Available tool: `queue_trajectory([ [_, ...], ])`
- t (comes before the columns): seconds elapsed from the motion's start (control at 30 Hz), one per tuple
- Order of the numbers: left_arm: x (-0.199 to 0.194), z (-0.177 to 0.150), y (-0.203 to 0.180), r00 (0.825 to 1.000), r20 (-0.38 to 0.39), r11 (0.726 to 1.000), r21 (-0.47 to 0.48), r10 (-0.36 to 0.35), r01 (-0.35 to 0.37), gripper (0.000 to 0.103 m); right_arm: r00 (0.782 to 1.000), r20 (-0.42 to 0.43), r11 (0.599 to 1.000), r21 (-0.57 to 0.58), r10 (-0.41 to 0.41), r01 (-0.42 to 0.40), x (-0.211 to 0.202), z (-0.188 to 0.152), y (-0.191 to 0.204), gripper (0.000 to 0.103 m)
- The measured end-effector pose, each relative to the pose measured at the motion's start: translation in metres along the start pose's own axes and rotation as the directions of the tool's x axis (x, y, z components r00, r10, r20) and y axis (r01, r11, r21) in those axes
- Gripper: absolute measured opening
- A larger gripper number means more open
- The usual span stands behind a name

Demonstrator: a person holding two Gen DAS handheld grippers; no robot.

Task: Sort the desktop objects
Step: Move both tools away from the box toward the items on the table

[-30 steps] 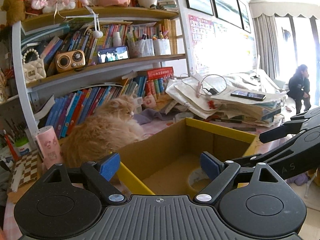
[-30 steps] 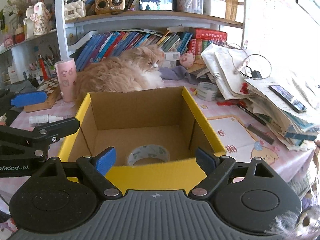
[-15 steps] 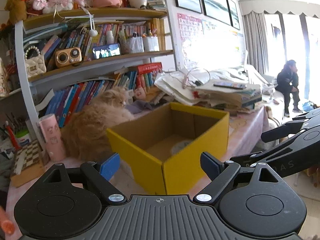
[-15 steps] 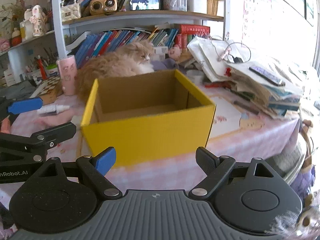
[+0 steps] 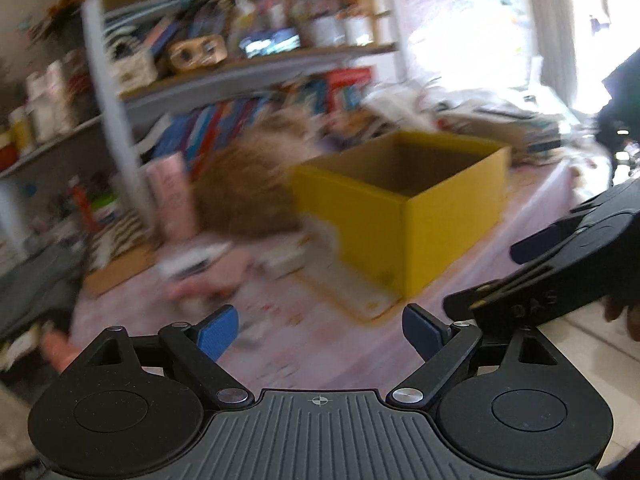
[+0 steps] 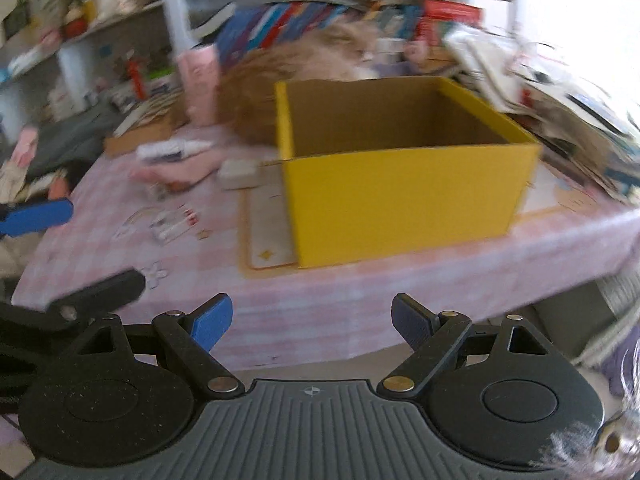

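Yellow cardboard box point(image 6: 404, 176) stands open-topped on the pink checked tablecloth point(image 6: 320, 304), a ginger cat point(image 6: 304, 68) just behind it. My left gripper point(image 5: 320, 334) and right gripper point(image 6: 312, 324) both hover spread wide, holding nothing, well short of the box.

Both wrist cameras are looking across the table edge toward the yellow box point(image 5: 404, 196) point(image 6: 400, 168): the left view is facing its corner from the left, the right view its front wall; both are sharing the box.
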State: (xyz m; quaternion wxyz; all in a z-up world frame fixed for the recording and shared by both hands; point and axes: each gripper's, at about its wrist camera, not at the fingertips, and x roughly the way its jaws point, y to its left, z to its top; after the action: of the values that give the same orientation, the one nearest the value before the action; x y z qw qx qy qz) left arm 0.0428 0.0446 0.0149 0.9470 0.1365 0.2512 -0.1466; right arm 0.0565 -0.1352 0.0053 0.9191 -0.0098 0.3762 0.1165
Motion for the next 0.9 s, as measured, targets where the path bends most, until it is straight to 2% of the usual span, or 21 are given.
queue_trajectory([
  [0.1,-0.003,0.000,0.019,0.999,0.041,0.998,-0.055,0.034,-0.032,0.092,0.999,-0.019,0.996,-0.078,0.049,-0.051,0.014,0.010,0.020,0.085],
  [0.27,0.001,-0.001,0.053,0.992,0.075,0.978,-0.190,0.101,-0.086,0.092,0.997,-0.012,0.980,-0.187,0.072,-0.073,0.027,0.022,0.048,0.084],
  [0.4,0.005,-0.006,0.073,0.983,0.034,0.941,-0.295,0.183,-0.165,0.092,0.993,-0.025,0.958,-0.263,0.114,-0.117,0.038,0.026,0.064,0.083],
  [0.47,0.007,-0.013,0.082,0.980,0.009,0.927,-0.326,0.200,-0.186,0.092,0.991,-0.042,0.950,-0.279,0.130,-0.136,0.047,0.029,0.070,0.083],
  [0.53,0.010,-0.018,0.089,0.978,-0.020,0.924,-0.323,0.207,-0.203,0.092,0.988,-0.047,0.945,-0.289,0.147,-0.154,0.056,0.033,0.077,0.082],
  [0.6,0.014,-0.019,0.096,0.975,-0.041,0.924,-0.313,0.217,-0.219,0.092,0.986,-0.049,0.937,-0.307,0.160,-0.167,0.063,0.038,0.084,0.073],
  [0.67,0.022,-0.019,0.106,0.979,-0.043,0.927,-0.316,0.201,-0.205,0.092,0.986,-0.034,0.927,-0.338,0.160,-0.162,0.068,0.044,0.090,0.069],
  [0.77,0.043,-0.010,0.117,0.981,-0.066,0.930,-0.314,0.180,-0.192,0.092,0.988,-0.005,0.925,-0.353,0.151,-0.143,0.078,0.054,0.093,0.068],
  [0.9,0.071,0.010,0.132,0.986,-0.067,0.924,-0.345,0.151,-0.164,0.092,0.991,-0.008,0.927,-0.353,0.131,-0.125,0.096,0.063,0.095,0.067],
])
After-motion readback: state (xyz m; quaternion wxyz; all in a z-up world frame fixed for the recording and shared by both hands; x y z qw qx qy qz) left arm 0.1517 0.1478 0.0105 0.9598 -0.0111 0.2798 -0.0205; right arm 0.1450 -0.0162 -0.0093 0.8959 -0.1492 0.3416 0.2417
